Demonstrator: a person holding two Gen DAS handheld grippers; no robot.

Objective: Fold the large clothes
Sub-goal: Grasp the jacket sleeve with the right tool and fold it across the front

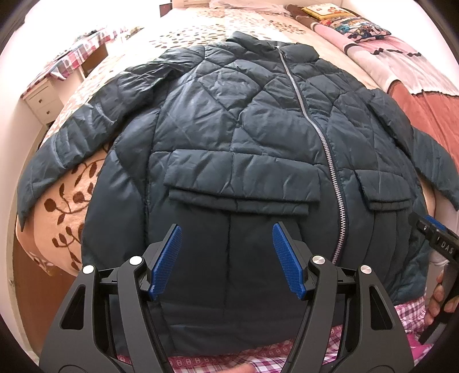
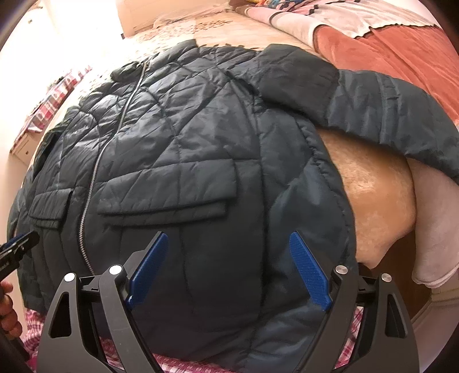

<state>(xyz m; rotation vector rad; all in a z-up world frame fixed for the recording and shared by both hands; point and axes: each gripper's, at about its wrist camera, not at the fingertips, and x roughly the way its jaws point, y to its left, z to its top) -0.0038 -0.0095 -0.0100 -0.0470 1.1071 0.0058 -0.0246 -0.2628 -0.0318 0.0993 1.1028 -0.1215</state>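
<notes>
A dark teal quilted jacket lies face up and spread flat on the bed, zipped, collar at the far end, both sleeves out to the sides. The same jacket fills the right wrist view. My left gripper hovers open above the hem, left of the zipper, below the left pocket flap. My right gripper hovers open over the hem right of the zipper, below the other pocket flap. Nothing is between either pair of blue pads.
The bed carries a beige leaf-patterned blanket. A rust and pink blanket and pillows lie at the far right. A white drawer unit stands left of the bed. Pink checked fabric shows at the near edge.
</notes>
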